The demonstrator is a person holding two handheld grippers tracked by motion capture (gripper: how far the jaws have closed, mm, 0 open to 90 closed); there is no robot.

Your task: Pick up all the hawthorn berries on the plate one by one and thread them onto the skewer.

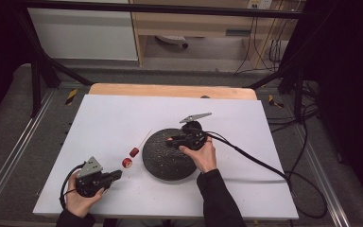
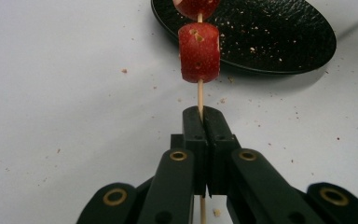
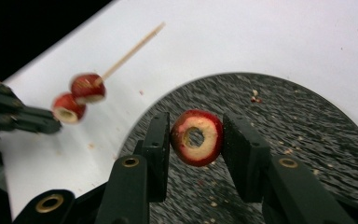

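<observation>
The left tool (image 2: 203,122) clamps a skewer (image 2: 200,95) carrying two fruit slices (image 2: 199,52); the right tool (image 3: 196,140) grips a cored slice (image 3: 196,137) above the crumb-strewn black plate (image 3: 303,121).

A black, pebbled plate (image 1: 168,156) speckled with pale crumbs is seen at the centre of the high view, on a white table (image 1: 108,123). Red-skinned fruit rings (image 2: 199,51) with cream flesh are threaded on a tan skewer (image 2: 200,95); another ring (image 3: 196,137) is coloured alike.
</observation>
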